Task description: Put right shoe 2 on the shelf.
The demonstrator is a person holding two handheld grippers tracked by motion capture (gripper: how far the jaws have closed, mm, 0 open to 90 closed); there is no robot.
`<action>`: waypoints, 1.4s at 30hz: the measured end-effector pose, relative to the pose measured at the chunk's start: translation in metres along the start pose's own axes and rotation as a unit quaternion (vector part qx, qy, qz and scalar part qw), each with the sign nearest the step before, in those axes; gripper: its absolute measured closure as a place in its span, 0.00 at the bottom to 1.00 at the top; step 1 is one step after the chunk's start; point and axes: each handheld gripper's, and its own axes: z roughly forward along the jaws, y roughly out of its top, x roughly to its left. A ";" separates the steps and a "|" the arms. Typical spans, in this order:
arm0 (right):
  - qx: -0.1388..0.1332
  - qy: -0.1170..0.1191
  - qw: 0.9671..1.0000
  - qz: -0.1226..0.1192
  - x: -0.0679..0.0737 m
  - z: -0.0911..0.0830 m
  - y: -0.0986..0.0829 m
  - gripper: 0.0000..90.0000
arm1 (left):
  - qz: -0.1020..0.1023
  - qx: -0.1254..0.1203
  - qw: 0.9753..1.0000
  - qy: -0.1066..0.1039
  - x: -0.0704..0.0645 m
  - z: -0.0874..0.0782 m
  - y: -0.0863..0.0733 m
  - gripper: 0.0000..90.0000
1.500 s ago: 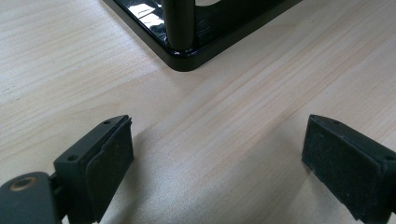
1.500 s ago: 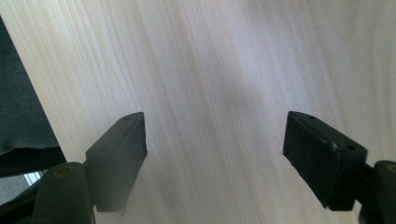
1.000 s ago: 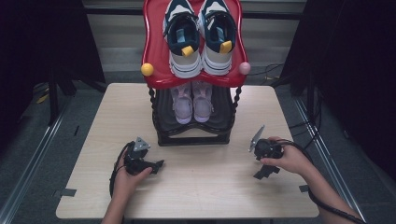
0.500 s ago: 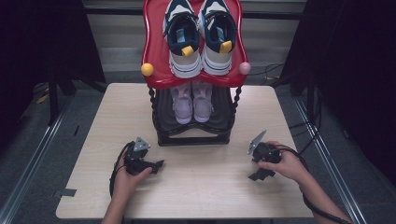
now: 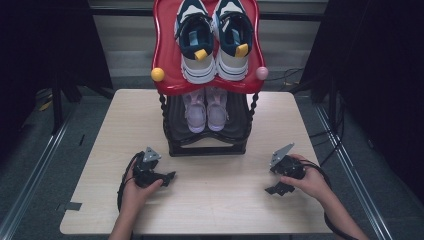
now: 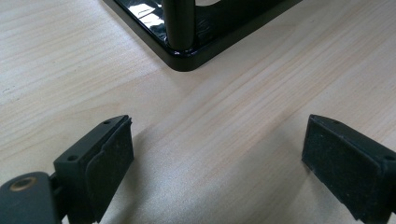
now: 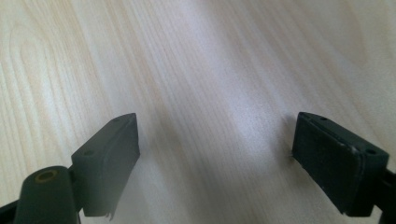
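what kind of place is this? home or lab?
Likely a lab or recording setup, not a home: a bare wooden table ringed by dark curtains, cables on the floor, and a shoe rack staged as a prop between two hand-held tongs.

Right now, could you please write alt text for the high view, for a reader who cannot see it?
Two hands rest on a wooden table, each holding an open gripper: left gripper, right gripper. Behind them stands a two-tier shoe rack, with navy and white sneakers on the red top shelf and pale shoes on the lower one.
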 end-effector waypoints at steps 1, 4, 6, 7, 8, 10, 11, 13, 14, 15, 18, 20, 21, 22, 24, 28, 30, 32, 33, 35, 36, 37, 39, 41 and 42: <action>-0.008 -0.002 1.000 0.002 0.000 0.000 -0.002 0.16 | 0.001 -0.001 1.000 -0.001 0.000 0.000 0.000 0.09; -0.025 -0.017 1.000 0.007 0.001 0.001 -0.006 0.16 | 0.000 0.002 1.000 0.001 0.000 0.000 0.000 0.09; -0.036 -0.022 0.999 0.011 0.003 0.002 -0.008 0.16 | 0.001 0.000 1.000 0.001 0.000 0.000 0.000 0.09; -0.042 -0.028 0.999 0.001 0.002 0.002 -0.009 0.16 | 0.001 0.000 1.000 0.000 0.000 0.000 0.000 0.09; -0.044 -0.028 0.999 0.003 0.003 0.002 -0.010 0.15 | 0.000 0.002 1.000 0.001 0.000 0.000 0.000 0.09; -0.058 -0.034 0.998 0.009 0.004 0.003 -0.013 0.15 | -0.003 0.003 1.000 0.000 0.000 0.000 0.000 0.09; -0.070 -0.033 0.997 0.014 0.004 0.004 -0.014 0.15 | -0.003 0.003 1.000 0.000 0.000 0.000 0.000 0.09; -0.090 -0.036 0.995 0.014 0.004 0.005 -0.019 0.15 | -0.001 0.002 1.000 0.000 0.000 0.000 0.000 0.09; -0.098 -0.039 0.994 0.015 0.004 0.005 -0.020 0.15 | 0.001 0.000 1.000 0.001 0.000 0.000 0.000 0.09; -0.104 -0.039 0.994 0.018 0.005 0.005 -0.022 0.15 | 0.000 0.001 1.000 0.001 0.000 0.000 0.000 0.09; -0.123 -0.044 0.991 0.023 0.006 0.007 -0.026 0.15 | 0.000 0.000 1.000 0.001 0.000 0.000 0.000 0.09; -0.131 -0.046 0.990 0.027 0.006 0.007 -0.028 0.15 | 0.000 0.001 1.000 0.002 0.000 0.000 0.000 0.09; -0.134 -0.049 0.989 0.028 0.007 0.007 -0.029 0.15 | 0.000 0.001 1.000 0.002 0.000 0.000 0.000 0.09; -0.140 -0.049 0.989 0.029 0.007 0.008 -0.030 0.15 | 0.000 0.000 1.000 0.001 0.000 0.000 0.000 0.09; -0.149 -0.053 0.987 0.033 0.007 0.009 -0.031 0.15 | 0.000 0.000 1.000 0.002 0.000 0.000 0.000 0.09; -0.174 -0.061 0.982 0.042 0.010 0.011 -0.037 0.15 | 0.000 0.000 1.000 0.002 0.000 0.000 0.000 0.09; -0.188 -0.065 0.979 0.048 0.011 0.013 -0.039 0.15 | -0.003 0.000 1.000 0.001 0.000 0.000 0.000 0.09; -0.189 -0.068 0.978 0.049 0.011 0.013 -0.039 0.15 | -0.002 0.001 1.000 0.000 0.000 0.000 0.000 0.09; -0.189 -0.069 0.978 0.050 0.011 0.013 -0.039 0.14 | -0.001 0.001 1.000 0.001 0.000 0.000 0.000 0.09; -0.188 -0.072 0.978 0.050 0.012 0.013 -0.039 0.14 | -0.001 0.000 1.000 0.002 0.000 0.000 0.000 0.09; -0.188 -0.072 0.978 0.051 0.012 0.013 -0.039 0.14 | -0.002 0.001 1.000 0.001 0.000 0.000 0.000 0.09; -0.188 -0.072 0.978 0.051 0.012 0.013 -0.039 0.14 | -0.003 0.001 1.000 0.001 0.000 0.000 0.000 0.09; -0.187 -0.075 0.978 0.052 0.012 0.013 -0.038 0.14 | -0.003 0.001 1.000 0.001 0.000 0.000 0.000 0.09; -0.187 -0.075 0.978 0.052 0.012 0.013 -0.038 0.14 | -0.003 0.001 1.000 0.002 -0.001 0.000 -0.001 0.09; -0.187 -0.075 0.978 0.052 0.012 0.013 -0.038 0.14 | -0.004 0.000 1.000 0.001 -0.001 -0.001 -0.001 0.09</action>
